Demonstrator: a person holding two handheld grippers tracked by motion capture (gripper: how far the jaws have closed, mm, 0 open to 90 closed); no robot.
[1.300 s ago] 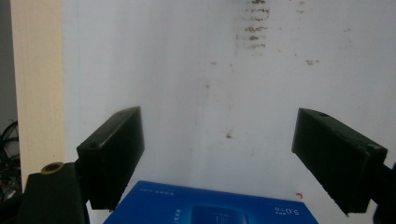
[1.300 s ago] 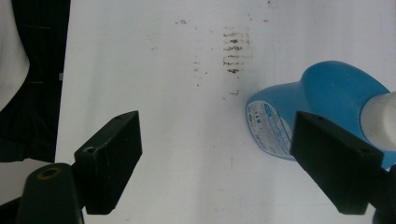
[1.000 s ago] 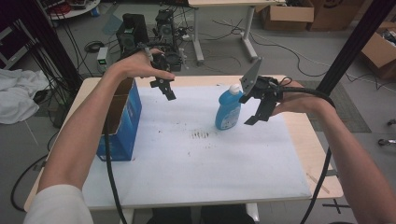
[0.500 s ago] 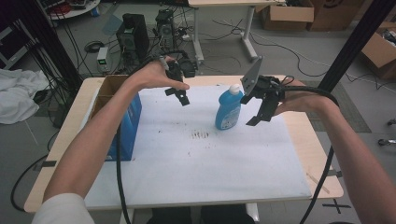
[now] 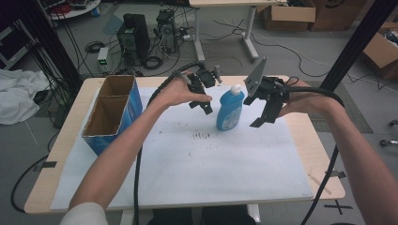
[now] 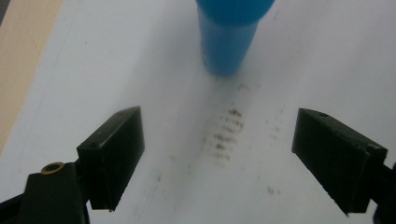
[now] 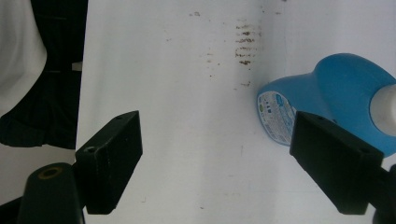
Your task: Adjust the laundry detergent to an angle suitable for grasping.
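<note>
Blue bottle (image 6: 229,35) cap cut off, left gripper view.

A blue bottle (image 5: 229,110) is seen standing upright on the white sheet (image 5: 197,164) that covers the tabletop (image 5: 70,136). A white cap is fitted on its top, and a small label with print is stuck on its side. The body is wide at the bottom and gets narrow near the cap. It is placed toward the far side of the sheet, near the middle. Some dark smudges (image 5: 202,136) are found on the sheet just in front of it.
</note>
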